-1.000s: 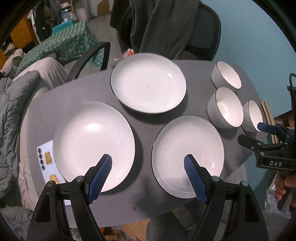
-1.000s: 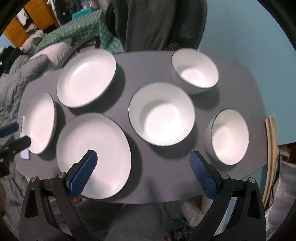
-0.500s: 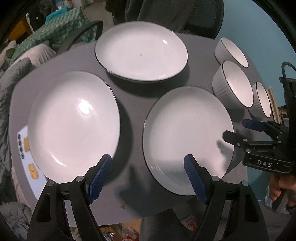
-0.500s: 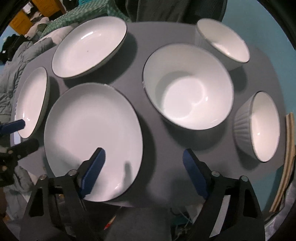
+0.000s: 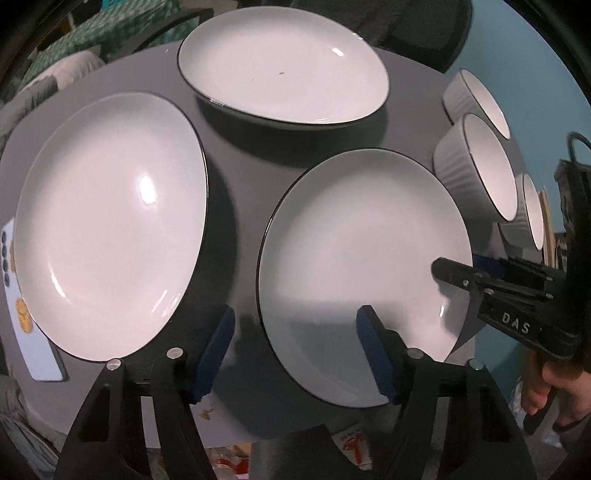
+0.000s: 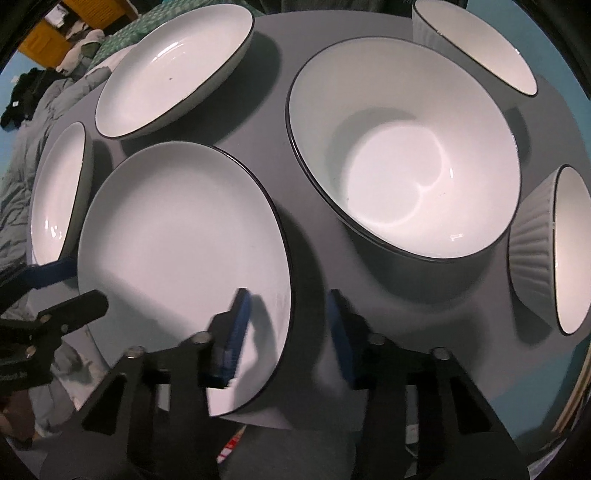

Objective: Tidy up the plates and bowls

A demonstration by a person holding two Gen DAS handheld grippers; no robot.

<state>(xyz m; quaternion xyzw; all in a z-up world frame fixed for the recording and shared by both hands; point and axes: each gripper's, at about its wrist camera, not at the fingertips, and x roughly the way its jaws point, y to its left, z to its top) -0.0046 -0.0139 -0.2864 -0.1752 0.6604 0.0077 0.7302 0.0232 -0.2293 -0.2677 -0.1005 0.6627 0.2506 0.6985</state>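
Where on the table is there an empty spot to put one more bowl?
Hardly anywhere. The widest bare gray shows on the table, in the middle between the left plate, far plate and near plate. A small strip lies at the near edge between the two closer plates. The right side is crowded with three bowls in a row.

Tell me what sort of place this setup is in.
Probably a lived-in bedroom or home office, not a kitchen. A gray table holds the dishes, with rumpled gray bedding beside it, an office chair behind, and a teal wall.
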